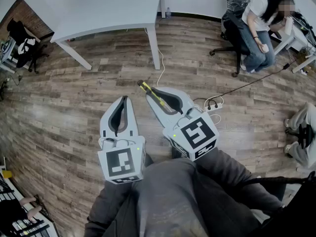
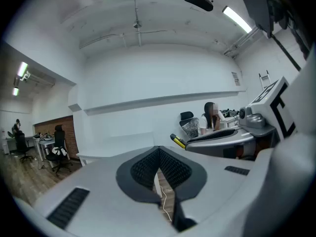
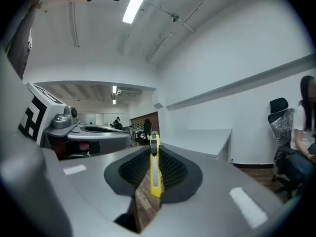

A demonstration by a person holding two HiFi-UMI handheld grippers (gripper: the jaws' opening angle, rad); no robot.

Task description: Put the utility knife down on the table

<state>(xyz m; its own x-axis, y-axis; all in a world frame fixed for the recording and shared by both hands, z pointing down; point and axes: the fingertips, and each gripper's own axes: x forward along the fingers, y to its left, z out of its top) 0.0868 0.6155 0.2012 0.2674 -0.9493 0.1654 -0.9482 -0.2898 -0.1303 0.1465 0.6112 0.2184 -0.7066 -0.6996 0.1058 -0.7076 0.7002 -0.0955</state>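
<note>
Right gripper (image 3: 154,152) is clamped tight on the yellow utility knife (image 3: 155,177), which sits edge-on between the black pads with its nose poking past the tips; the blade end is too small to make out. Left gripper (image 2: 159,151) is pinched closed on nothing. Both hang over the wood floor (image 1: 74,107), the knife well apart from the white table (image 1: 108,9), which is cut off at the top edge.
</note>
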